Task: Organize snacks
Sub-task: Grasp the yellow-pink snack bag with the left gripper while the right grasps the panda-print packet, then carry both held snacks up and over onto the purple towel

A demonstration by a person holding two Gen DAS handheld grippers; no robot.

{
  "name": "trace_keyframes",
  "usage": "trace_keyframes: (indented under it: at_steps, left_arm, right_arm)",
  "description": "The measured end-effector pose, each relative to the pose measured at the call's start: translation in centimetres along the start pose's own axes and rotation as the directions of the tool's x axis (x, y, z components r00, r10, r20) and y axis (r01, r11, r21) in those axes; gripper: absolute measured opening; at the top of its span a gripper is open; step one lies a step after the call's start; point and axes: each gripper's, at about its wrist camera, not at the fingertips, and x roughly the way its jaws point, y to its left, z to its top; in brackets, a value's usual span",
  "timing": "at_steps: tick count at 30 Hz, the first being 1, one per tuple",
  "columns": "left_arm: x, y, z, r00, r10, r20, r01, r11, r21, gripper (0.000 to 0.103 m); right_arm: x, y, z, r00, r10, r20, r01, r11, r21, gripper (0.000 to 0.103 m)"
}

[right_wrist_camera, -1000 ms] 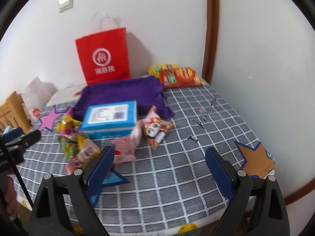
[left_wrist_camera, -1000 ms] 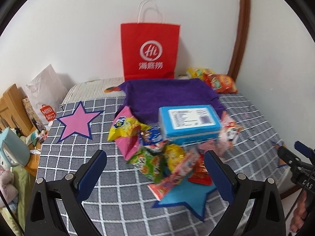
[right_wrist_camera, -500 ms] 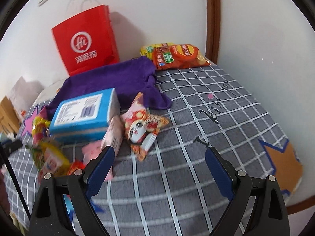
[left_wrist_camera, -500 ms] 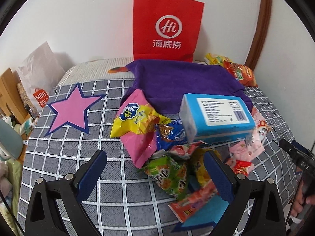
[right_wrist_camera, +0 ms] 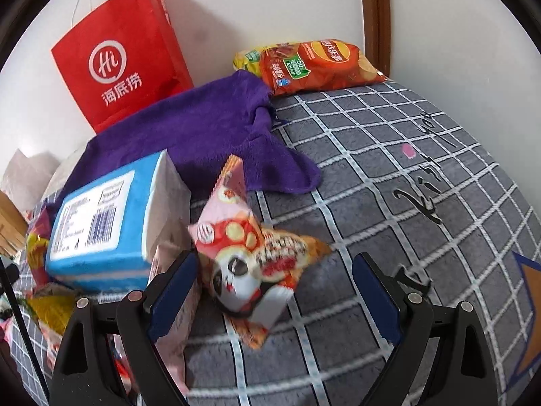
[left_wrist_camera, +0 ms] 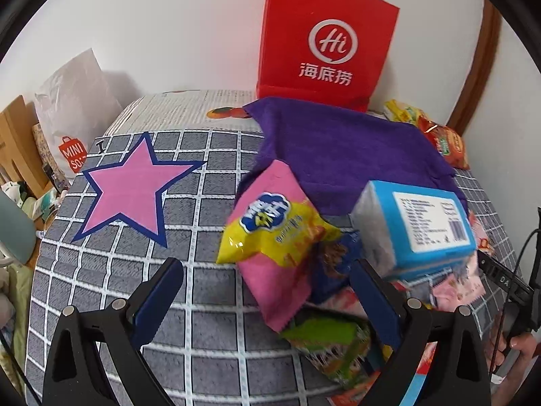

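Note:
A pile of snack packets lies on the grey checked cloth (left_wrist_camera: 209, 203). In the left wrist view my left gripper (left_wrist_camera: 267, 297) is open and empty, its jaws either side of a pink packet (left_wrist_camera: 270, 277) with a yellow packet (left_wrist_camera: 277, 233) on top. A green packet (left_wrist_camera: 331, 341) lies under the right finger. A blue box (left_wrist_camera: 422, 226) rests on the pile. In the right wrist view my right gripper (right_wrist_camera: 274, 291) is open and empty around a panda-print packet (right_wrist_camera: 250, 264), beside the blue box (right_wrist_camera: 101, 223).
A purple towel (right_wrist_camera: 209, 128) lies behind the pile, with a red paper bag (right_wrist_camera: 118, 54) against the wall. Chip bags (right_wrist_camera: 314, 64) sit in the far right corner. A pink star (left_wrist_camera: 135, 186) marks the cloth at left, an orange star (right_wrist_camera: 527, 321) at right.
Both grippers have moved forward and down toward the pile. The left now straddles the pink and yellow packets, the right the panda packet. Both stay open.

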Motion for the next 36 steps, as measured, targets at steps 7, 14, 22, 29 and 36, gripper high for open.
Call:
trace_keyframes:
  at_steps: [7, 14, 22, 29, 36]
  left_arm:
    - [2.8, 0.2, 1.6, 1.000, 0.007, -0.006, -0.007, 1.000, 0.004, 0.099]
    - [5.7, 0.3, 2.2, 0.999, -0.032, -0.044, 0.031, 0.999, -0.027, 0.096]
    - [6.8, -0.1, 1.9, 0.995, -0.075, -0.064, 0.074, 0.997, -0.019, 0.073]
    - [4.4, 0.2, 2.0, 0.998, -0.063, -0.015, 0.063, 0.998, -0.010, 0.072]
    - [-0.1, 1.4, 2.5, 0.998, -0.036, 0.058, 0.036, 0.999, -0.004, 0.072]
  right_arm:
    - [1.5, -0.3, 0.0, 0.999, 0.036, 0.040, -0.036, 0.999, 0.013, 0.072]
    - [1.7, -0.6, 0.0, 0.996, 0.074, 0.040, -0.075, 0.997, 0.026, 0.053]
    - [1.7, -0.8, -0.1, 0.995, 0.087, 0.040, -0.089, 0.995, 0.035, 0.053]
    - [1.7, -1.3, -0.2, 0.992, 0.119, 0.049, -0.122, 0.991, 0.050, 0.050]
    - [-0.6, -1.0, -0.7, 0.993, 0.059, 0.100, -0.058, 0.998, -0.010, 0.047]
